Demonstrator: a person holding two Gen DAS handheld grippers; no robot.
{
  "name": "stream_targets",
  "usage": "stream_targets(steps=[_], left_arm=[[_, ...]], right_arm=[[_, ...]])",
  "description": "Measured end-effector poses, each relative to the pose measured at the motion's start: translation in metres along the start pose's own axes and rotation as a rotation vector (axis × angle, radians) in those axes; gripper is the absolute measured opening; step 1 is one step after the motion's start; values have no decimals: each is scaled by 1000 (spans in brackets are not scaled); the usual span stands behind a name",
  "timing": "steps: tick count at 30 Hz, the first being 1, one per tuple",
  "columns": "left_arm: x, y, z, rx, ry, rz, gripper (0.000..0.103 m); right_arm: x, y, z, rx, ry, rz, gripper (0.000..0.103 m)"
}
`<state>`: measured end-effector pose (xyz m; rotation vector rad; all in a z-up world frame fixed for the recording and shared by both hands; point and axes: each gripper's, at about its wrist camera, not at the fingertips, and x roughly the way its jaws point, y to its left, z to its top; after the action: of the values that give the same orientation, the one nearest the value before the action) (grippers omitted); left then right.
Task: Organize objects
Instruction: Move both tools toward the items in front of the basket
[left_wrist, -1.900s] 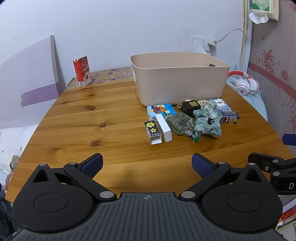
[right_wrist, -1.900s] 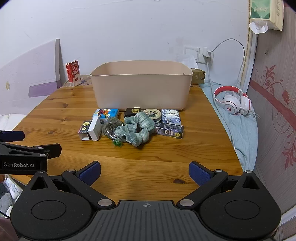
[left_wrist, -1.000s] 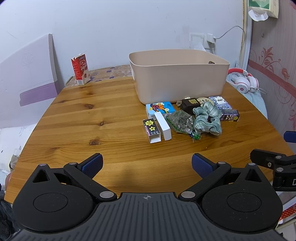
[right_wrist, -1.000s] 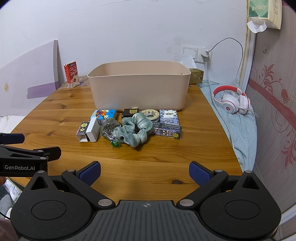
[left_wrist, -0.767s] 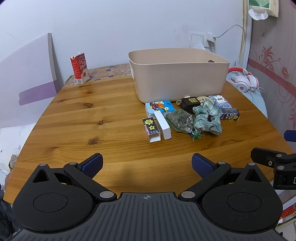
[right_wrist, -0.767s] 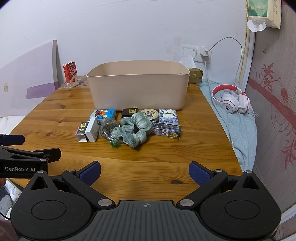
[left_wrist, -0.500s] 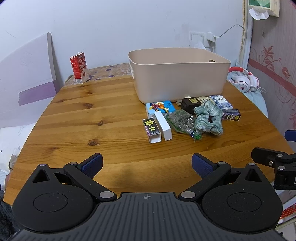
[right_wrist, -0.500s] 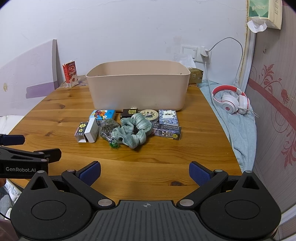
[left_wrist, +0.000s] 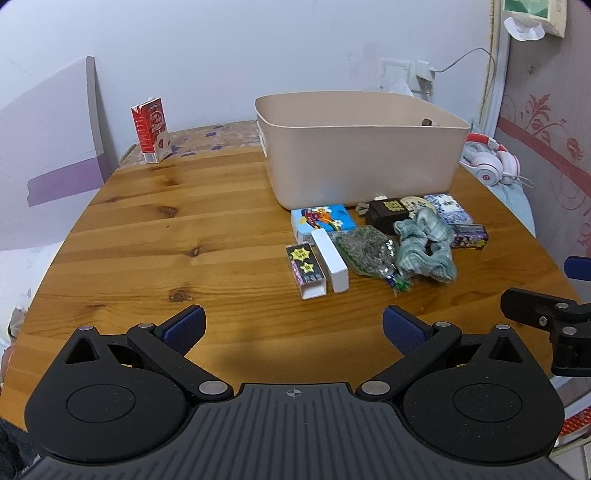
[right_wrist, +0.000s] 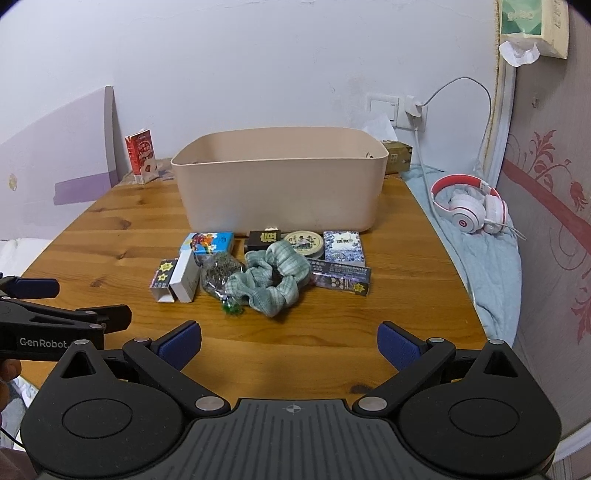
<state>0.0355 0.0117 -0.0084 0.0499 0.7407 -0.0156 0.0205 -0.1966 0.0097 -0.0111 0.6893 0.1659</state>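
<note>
A beige bin (left_wrist: 362, 155) (right_wrist: 280, 188) stands at the back of the wooden table (left_wrist: 184, 236). In front of it lies a cluster: a blue cartoon box (left_wrist: 323, 218) (right_wrist: 208, 242), a star-printed box (left_wrist: 306, 270) (right_wrist: 162, 279), a white box (left_wrist: 330, 260) (right_wrist: 185, 276), a clear packet of dark bits (left_wrist: 365, 251) (right_wrist: 218, 275), a green checked scrunchie (left_wrist: 424, 249) (right_wrist: 275, 280), a black box (left_wrist: 388, 212), a round tin (right_wrist: 306, 242) and two patterned boxes (right_wrist: 341, 245) (right_wrist: 341, 279). My left gripper (left_wrist: 293, 326) and right gripper (right_wrist: 290, 345) are open and empty, near the table's front edge.
A red milk carton (left_wrist: 150, 129) stands at the back left by a leaning board (left_wrist: 51, 155). Red and white headphones (right_wrist: 467, 205) lie on blue cloth to the right of the table. A wall socket with a cable (right_wrist: 413, 107) is behind the bin.
Both grippers have drifted slightly, so the bin and cluster sit a little differently in view. Jaws stay open; nothing on the table has moved.
</note>
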Motion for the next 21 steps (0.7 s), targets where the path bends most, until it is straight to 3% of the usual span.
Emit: stream_targets(steps=[21], left_arm=[[60,19,30,4,80,22,103]], right_arm=[[54,1,26,-13,45,29,103]])
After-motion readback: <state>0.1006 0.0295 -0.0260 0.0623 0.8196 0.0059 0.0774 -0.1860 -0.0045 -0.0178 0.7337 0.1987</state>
